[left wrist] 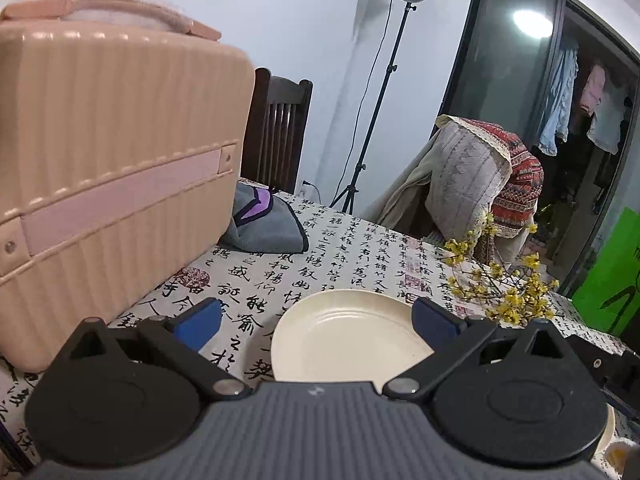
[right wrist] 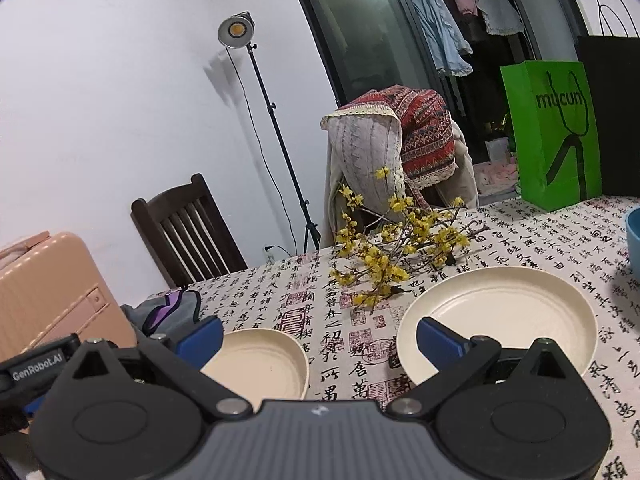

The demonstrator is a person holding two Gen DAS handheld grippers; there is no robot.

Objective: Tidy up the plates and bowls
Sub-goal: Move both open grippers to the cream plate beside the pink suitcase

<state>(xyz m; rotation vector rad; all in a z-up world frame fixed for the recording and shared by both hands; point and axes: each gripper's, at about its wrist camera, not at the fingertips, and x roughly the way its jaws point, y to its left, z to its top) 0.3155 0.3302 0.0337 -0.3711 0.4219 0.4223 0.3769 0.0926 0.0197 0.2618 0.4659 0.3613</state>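
In the left wrist view a cream plate (left wrist: 344, 336) lies on the calligraphy tablecloth, just ahead of my open, empty left gripper (left wrist: 316, 320). In the right wrist view the same smaller cream plate (right wrist: 260, 362) sits at lower left and a larger cream plate (right wrist: 504, 312) at right. My right gripper (right wrist: 320, 334) is open and empty, its fingers straddling the gap between the two plates. A blue bowl (right wrist: 633, 232) shows at the far right edge. The edge of the larger plate (left wrist: 610, 428) peeks out at lower right in the left wrist view.
A pink suitcase (left wrist: 108, 168) stands on the table at left, with a grey-purple cloth (left wrist: 264, 220) beside it. Yellow flower branches (right wrist: 400, 248) lie behind the plates. A green bag (right wrist: 556, 132) stands at the far right. Chairs and a lamp stand are beyond the table.
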